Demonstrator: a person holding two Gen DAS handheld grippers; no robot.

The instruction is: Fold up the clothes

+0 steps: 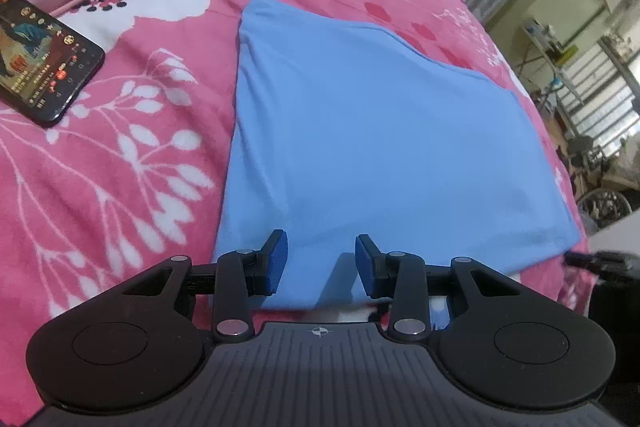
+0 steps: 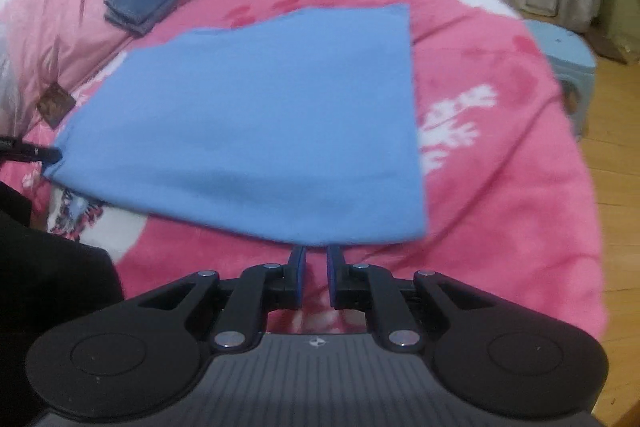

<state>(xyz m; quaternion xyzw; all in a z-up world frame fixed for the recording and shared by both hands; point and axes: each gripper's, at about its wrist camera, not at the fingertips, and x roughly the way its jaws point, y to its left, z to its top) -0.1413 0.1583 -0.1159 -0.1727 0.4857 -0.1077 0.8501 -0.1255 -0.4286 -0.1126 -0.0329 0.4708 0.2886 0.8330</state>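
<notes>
Lying flat on the bed [image 1: 120,187], the blue cloth [image 1: 360,131] looks soft and light. My left gripper [image 1: 321,259] gapes over its 6 o'clock hem, nothing pinched; my right gripper [image 2: 316,259], nearly closed yet empty, should pinch the hem corner.

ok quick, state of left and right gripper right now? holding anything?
Left gripper: open, jaws apart over the near edge of the light blue garment, no grip visible.
Right gripper: nearly closed, narrow gap, nothing visible between the pads; the garment edge lies just beyond its tips.
</notes>
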